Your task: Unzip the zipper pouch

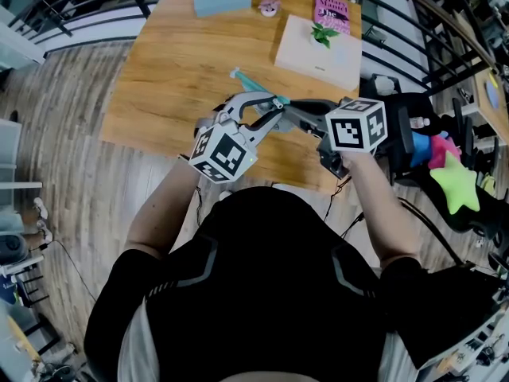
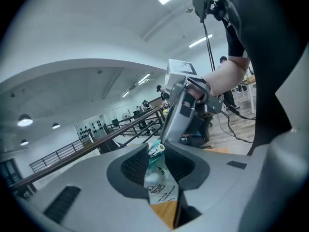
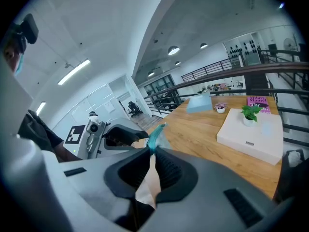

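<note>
Plastic, clear: zipper pouch with teal zip (image 1: 256, 84), held off the wooden counter (image 1: 167, 78) just over its near edge, stretched between two claws. Right claw (image 3: 152, 166): clenched on one end, seemingly as anchor. Left claw (image 2: 155, 161): closed about the zip end, likely to draw the slider. Beyond: white box (image 1: 306, 58) bearing a small green plant (image 1: 322, 33); pink book (image 1: 332, 13).

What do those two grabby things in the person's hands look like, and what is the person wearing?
The left tongs and right tongs are smooth light-grey plastic with dark ribbed pads. Each carries a white cube printed with black square markers. Thin black cables trail from both. The person wears a black short-sleeved top with grey stripes.
</note>
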{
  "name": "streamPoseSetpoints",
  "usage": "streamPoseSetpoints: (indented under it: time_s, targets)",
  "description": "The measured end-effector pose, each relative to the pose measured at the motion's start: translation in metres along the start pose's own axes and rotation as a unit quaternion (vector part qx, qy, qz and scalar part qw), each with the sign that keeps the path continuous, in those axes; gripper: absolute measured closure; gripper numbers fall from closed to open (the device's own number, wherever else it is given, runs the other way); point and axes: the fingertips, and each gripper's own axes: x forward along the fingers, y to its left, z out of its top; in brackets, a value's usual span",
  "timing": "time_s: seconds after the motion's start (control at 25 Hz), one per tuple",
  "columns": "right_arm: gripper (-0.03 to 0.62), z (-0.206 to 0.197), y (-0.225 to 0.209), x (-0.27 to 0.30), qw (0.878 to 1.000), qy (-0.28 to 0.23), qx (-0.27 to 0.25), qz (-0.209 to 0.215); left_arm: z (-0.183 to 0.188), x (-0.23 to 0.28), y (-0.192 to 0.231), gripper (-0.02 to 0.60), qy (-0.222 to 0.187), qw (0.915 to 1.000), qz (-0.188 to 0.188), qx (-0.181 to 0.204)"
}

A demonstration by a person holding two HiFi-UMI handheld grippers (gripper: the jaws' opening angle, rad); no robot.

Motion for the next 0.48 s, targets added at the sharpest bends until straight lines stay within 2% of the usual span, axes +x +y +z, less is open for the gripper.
streamPoseSetpoints:
  time_s: [0.24, 0.48]
  targets:
    - [0.549, -0.0017, 0.0025, -0.0033, 1.000, 0.000, -0.005, 0.009, 0.0057, -0.0036, 0.0005, 0.466, -0.015, 0.9977, -0.007, -0.065]
    - [0.549, -0.0037, 0.0033, -0.0045, 1.000, 0.003, -0.009, 0.022, 0.0096, -0.0093, 0.0001, 0.473, -0.031, 0.9913, -0.019, -0.126]
